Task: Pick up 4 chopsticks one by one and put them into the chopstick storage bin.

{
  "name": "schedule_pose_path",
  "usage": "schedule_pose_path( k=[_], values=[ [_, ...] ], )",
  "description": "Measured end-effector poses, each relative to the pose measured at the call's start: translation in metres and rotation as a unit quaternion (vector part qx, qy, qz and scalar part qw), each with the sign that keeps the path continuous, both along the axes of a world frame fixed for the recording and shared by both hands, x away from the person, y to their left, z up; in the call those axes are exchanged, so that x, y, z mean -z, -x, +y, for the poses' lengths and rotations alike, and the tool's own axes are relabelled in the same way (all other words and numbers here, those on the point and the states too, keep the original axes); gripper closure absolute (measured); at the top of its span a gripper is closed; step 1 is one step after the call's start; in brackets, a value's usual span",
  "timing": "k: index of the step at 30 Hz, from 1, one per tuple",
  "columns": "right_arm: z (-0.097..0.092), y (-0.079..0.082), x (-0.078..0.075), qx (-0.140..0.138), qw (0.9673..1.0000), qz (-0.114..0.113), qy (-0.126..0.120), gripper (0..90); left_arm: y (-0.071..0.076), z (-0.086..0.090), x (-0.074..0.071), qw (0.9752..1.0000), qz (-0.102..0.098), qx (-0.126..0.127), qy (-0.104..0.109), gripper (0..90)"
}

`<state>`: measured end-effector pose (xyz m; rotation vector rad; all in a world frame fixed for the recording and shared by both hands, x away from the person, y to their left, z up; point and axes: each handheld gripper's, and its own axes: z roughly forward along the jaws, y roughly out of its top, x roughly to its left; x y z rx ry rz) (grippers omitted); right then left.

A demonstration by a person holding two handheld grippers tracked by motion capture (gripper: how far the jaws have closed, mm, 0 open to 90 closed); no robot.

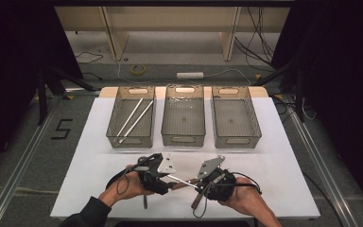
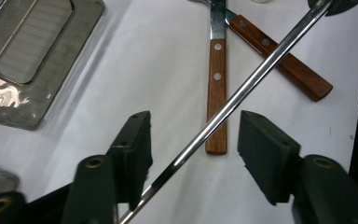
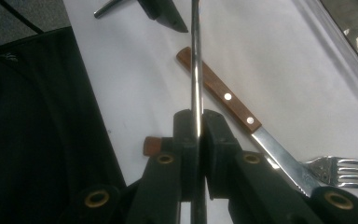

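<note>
Near the worktop's front edge, the slim polished steel rod (image 2: 242,91) is clamped by the right gripper (image 3: 196,135). The left gripper (image 2: 193,140), half-open, should be centred before closing.

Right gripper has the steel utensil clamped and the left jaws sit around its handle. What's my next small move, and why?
Probably close the left gripper the rest of the way onto the steel handle. In the left gripper view the handle runs between the pads with a gap at the right pad, so it is not gripped there yet. The right gripper is shut on it, so hold that grip until the left one bites.
</note>
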<state>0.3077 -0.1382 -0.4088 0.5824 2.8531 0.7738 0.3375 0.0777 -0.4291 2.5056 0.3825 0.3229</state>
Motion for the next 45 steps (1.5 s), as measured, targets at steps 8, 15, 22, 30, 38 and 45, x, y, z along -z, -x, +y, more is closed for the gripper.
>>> schedule_pose_path(
  k=[8,15,22,30,38,45],
  values=[
    [0.001,0.002,-0.001,-0.012,0.9999,0.002,0.001,85.2,0.003,0.000,0.000,0.9995,-0.006,0.024,-0.019,62.3],
    [-0.001,0.003,-0.002,-0.033,0.9995,-0.004,-0.003,85.0,0.006,0.002,-0.004,0.9978,-0.001,0.057,-0.034,70.5],
    [-0.009,-0.004,0.000,-0.048,0.9985,0.000,-0.025,74.6,0.012,0.003,-0.005,0.9931,0.013,0.104,-0.053,80.3],
    [-0.032,-0.019,-0.011,0.004,0.9942,0.000,-0.108,50.8,0.007,0.006,-0.006,0.9959,0.025,0.074,-0.047,85.2],
    [-0.041,-0.019,-0.015,0.063,0.9868,-0.043,-0.143,42.7,-0.005,0.017,-0.010,0.9995,0.019,-0.001,-0.023,85.2],
    [-0.052,-0.020,-0.009,0.103,0.9802,-0.060,-0.158,39.3,-0.012,0.027,-0.013,0.9986,0.021,-0.048,0.004,85.3]
  ],
)
